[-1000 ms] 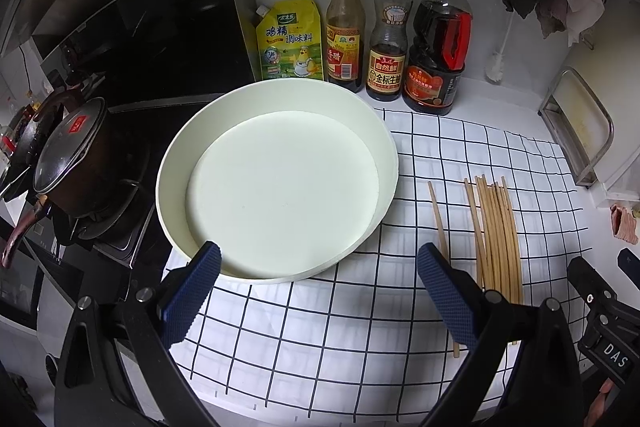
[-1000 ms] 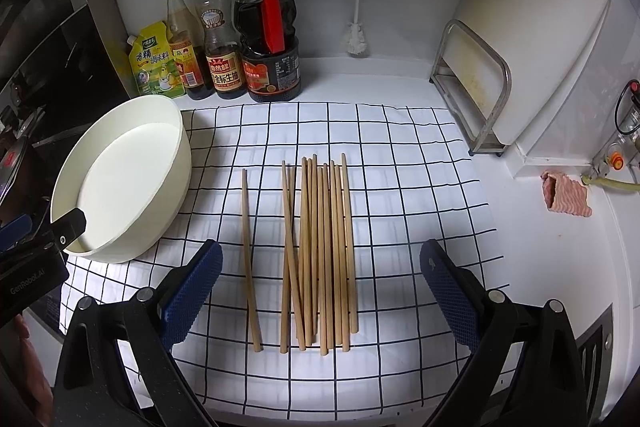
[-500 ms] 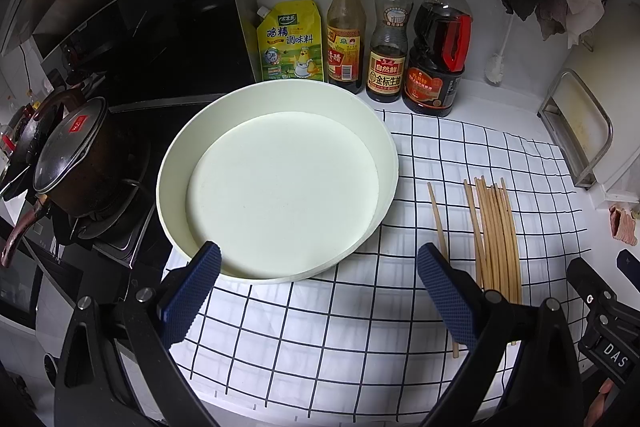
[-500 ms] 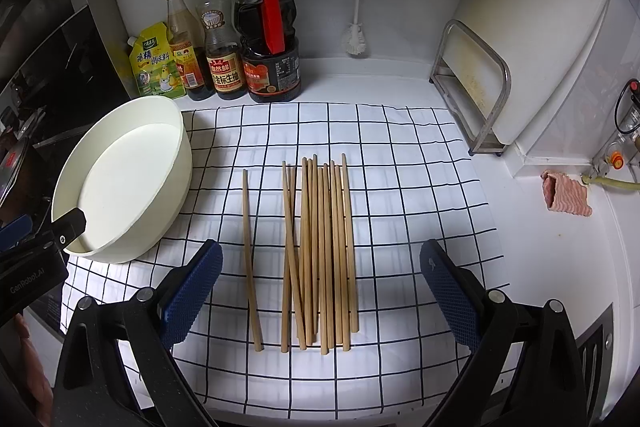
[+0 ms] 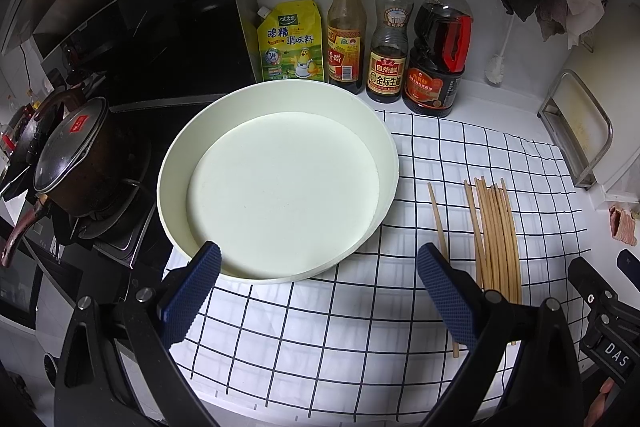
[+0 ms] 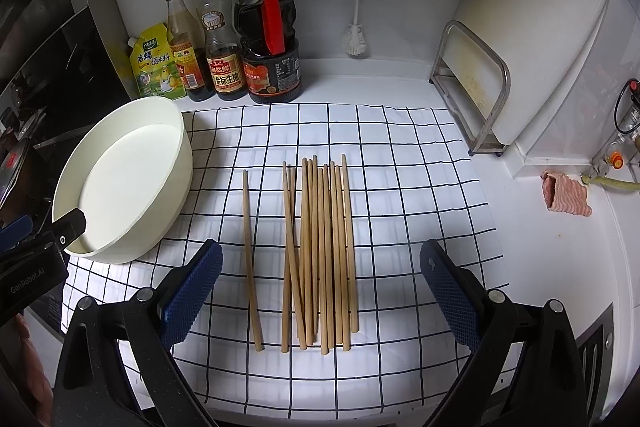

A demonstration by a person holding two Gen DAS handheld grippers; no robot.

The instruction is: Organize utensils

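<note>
Both wide open, gripping nothing: left gripper (image 5: pixel 318 291) near the white bowl (image 5: pixel 276 183), right gripper (image 6: pixel 320 291) over chopsticks (image 6: pixel 320 251) on the checked cloth (image 6: pixel 400 187). One stray chopstick (image 6: pixel 250 259) left of the bunch. Sauce bottles (image 6: pixel 248 39) at far wall.

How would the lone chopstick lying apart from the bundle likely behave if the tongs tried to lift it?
The lone chopstick looks thin, stiff and light. Lying flat on the checked cloth, it may roll or slip from the right tongs, which are open.

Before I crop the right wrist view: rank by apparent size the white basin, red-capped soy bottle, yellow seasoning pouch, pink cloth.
1. white basin
2. red-capped soy bottle
3. yellow seasoning pouch
4. pink cloth, close to the pouch; fisheye distortion makes this pair unsure.
</note>
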